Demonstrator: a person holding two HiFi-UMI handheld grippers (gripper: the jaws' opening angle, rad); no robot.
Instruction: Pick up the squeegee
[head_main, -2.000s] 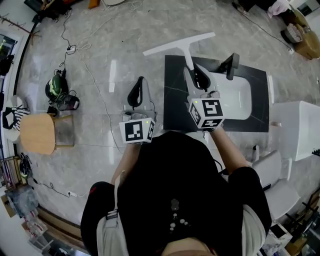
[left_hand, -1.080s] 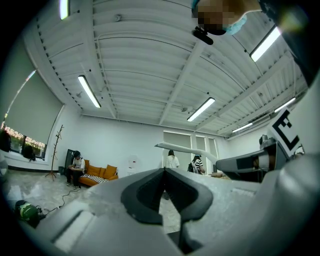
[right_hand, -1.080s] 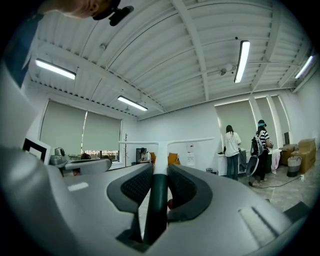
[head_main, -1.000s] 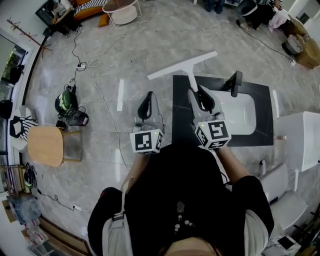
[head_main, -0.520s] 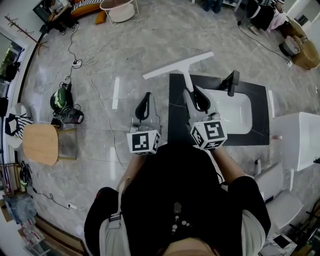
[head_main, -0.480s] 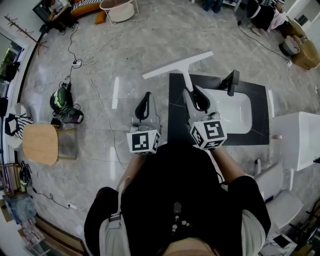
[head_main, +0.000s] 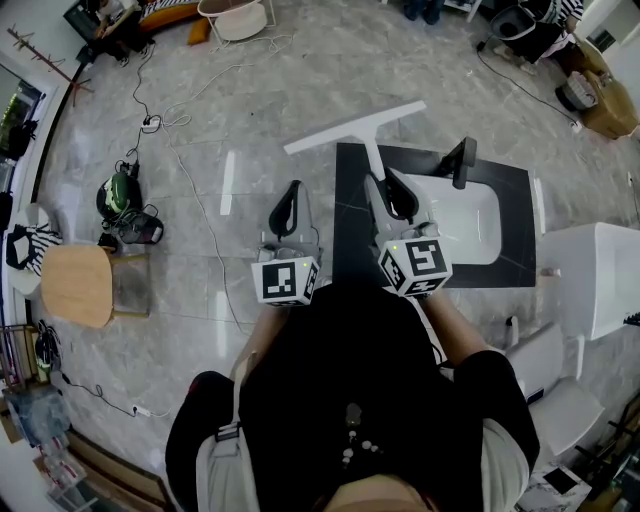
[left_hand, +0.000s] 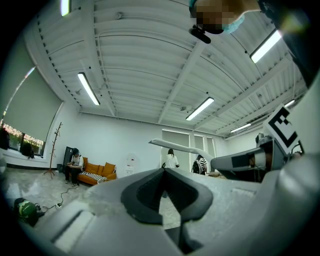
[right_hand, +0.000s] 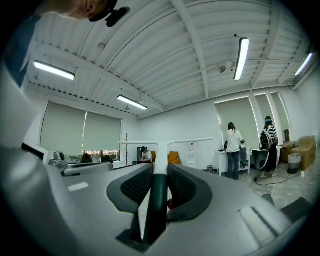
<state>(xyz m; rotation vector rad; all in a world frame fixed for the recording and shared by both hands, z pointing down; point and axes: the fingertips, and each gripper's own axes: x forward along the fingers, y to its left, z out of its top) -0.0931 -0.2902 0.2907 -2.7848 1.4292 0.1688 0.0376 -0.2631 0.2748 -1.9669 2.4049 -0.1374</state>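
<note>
At twelve o'clock, above the black stone countertop (head_main: 350, 240), the white T-shaped squeegee with dark handle (head_main: 355, 125) remains clamped in the right gripper (head_main: 385, 182), unmoved, with the left gripper (head_main: 289, 192) at its nine o'clock closed and empty; pick-up judged complete.

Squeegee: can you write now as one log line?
right gripper: shut on squeegee handle | left gripper: shut, empty | squeegee: in the air
</note>
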